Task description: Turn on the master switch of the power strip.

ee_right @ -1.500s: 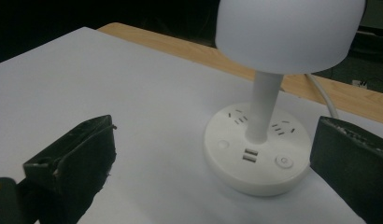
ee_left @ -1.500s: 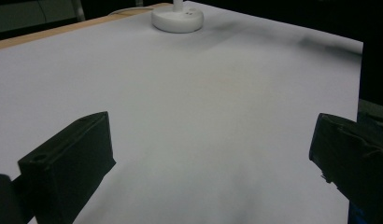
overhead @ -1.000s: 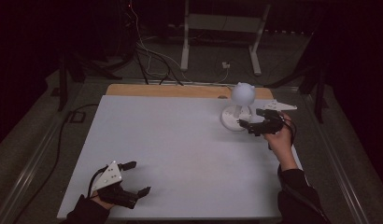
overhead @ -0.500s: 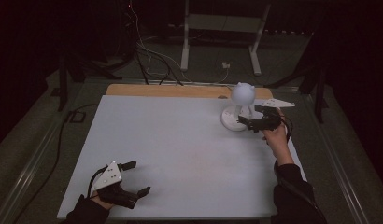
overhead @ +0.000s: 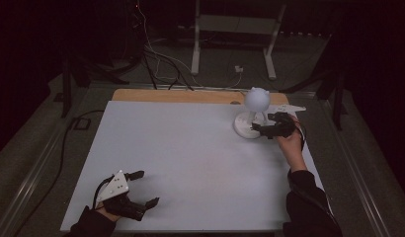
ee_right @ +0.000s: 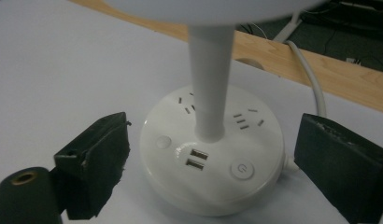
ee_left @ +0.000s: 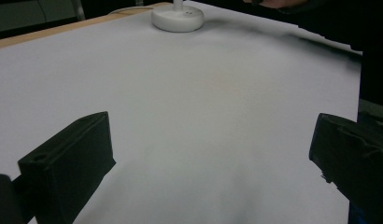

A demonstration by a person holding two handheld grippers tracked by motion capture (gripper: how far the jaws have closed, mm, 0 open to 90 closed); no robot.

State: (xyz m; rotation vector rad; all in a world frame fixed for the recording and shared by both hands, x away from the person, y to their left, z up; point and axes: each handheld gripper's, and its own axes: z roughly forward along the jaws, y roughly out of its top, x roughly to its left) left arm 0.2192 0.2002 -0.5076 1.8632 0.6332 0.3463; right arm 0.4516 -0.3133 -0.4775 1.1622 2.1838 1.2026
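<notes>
1. The table (overhead: 190, 163) has a white top with a wooden strip along its far edge.
2. The lamp (overhead: 253, 111) stands at the far right of the table, close to the wooden strip. It has a round white base (ee_right: 213, 158), a thin white stem (ee_right: 209, 79) and a ball-shaped white head (overhead: 257, 98).
3. The base carries socket slots at the back, two USB ports (ee_right: 197, 158) at the front centre, one small round button (ee_right: 163, 142) to the left of the ports and one power button (ee_right: 241, 171) to the right.
4. A white cord (ee_right: 311, 84) leaves the base on the right and runs back over the wooden strip.
5. The right gripper (overhead: 269, 129) is held just beside the base, on its right side in the high view. Its jaws stand wide apart, one on each side of the base in the right gripper view. They grip nothing; contact with the base cannot be confirmed.
6. The right hand (overhead: 289, 140) holds this gripper; a dark sleeve (overhead: 309, 202) reaches in from the near right edge.
7. The left gripper (overhead: 143, 190) sits at the near left corner of the table, well apart from the lamp. Its jaws are wide apart and empty, with bare table between them.
8. In the left gripper view the base (ee_left: 177, 17) is visible far off at the top edge.
</notes>
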